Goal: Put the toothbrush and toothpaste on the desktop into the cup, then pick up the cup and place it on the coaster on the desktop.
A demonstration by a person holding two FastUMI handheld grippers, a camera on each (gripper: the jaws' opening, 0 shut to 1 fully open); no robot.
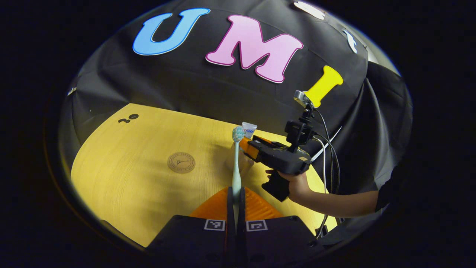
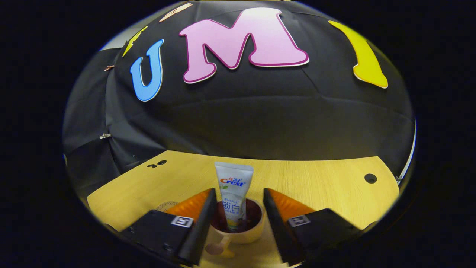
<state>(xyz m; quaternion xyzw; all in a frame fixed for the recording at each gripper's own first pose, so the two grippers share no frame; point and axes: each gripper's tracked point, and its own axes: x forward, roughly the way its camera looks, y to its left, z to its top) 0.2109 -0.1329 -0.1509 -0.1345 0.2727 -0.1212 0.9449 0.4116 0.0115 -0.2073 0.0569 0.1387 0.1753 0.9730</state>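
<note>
I have the left gripper (image 1: 236,203) clamped on the toothbrush (image 1: 237,163), handle pinched between the fingers at lower centre of the left gripper view, bristled head pointing up toward mid-frame. In the right gripper view, my right gripper (image 2: 235,216) stands with jaws spread wide either side of the cup (image 2: 256,230) at bottom centre, gripping nothing; the toothpaste (image 2: 233,193) already stands upright inside it. The coaster (image 1: 181,162) lies left of centre on the desktop (image 1: 122,186) in the left gripper view. My worry is crowding: the right gripper sits just beside the cup, so bringing the brush in could knock its fingers, or tip the tube and topple the cup. The brush could also twist in the grip.
</note>
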